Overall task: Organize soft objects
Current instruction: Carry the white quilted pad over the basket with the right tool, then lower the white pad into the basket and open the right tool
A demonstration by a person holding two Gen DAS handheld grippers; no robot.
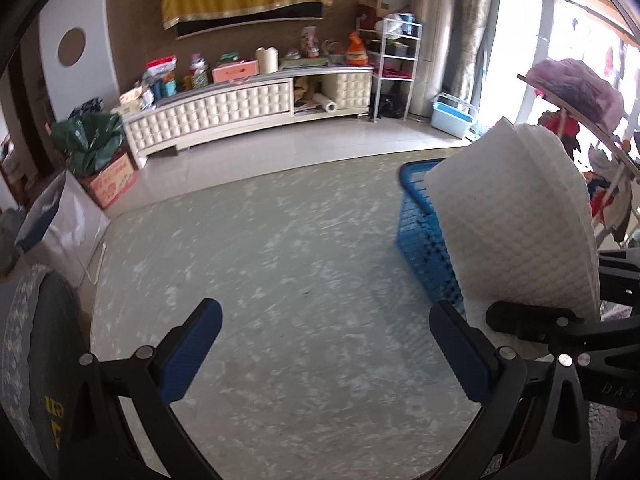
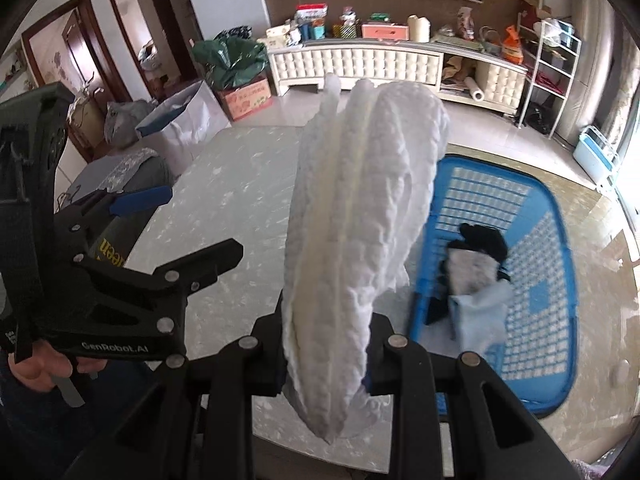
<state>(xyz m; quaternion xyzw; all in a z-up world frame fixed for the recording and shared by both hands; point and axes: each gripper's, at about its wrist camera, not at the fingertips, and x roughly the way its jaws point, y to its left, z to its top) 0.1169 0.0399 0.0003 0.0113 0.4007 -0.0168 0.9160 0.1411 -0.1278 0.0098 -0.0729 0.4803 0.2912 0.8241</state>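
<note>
1. Clamping a folded white cloth (image 2: 356,240) between its fingers, the right gripper (image 2: 326,364) is holding it upright above the table (image 2: 224,184), with the blue basket (image 2: 560,264) just ahead and to its right.
2. Standing tall and floppy, the cloth is blocking much of the right gripper's forward view, so I judge it could be dropped short of the basket, catching on the near rim.
3. Only the cloth's lower end is being pinched; the loose layers above look likely to unfold or slip out if swung quickly.
4. A black item (image 2: 484,240) and a pale blue cloth (image 2: 480,312) are already lying in the basket; landing the white cloth on them could be leaving an untidy heap.
5. The left gripper (image 1: 324,356) is hanging wide and empty, close to the left of the right one; the two could be bumping if both move inward.
6. The table is looking smooth, glossy and marbled, so the light basket may be sliding when nudged.
7. Beyond the grippers a tiled floor (image 1: 280,152), a cluttered white cabinet (image 1: 224,108) and a bright window (image 1: 520,60) on the right are filling the living room.
</note>
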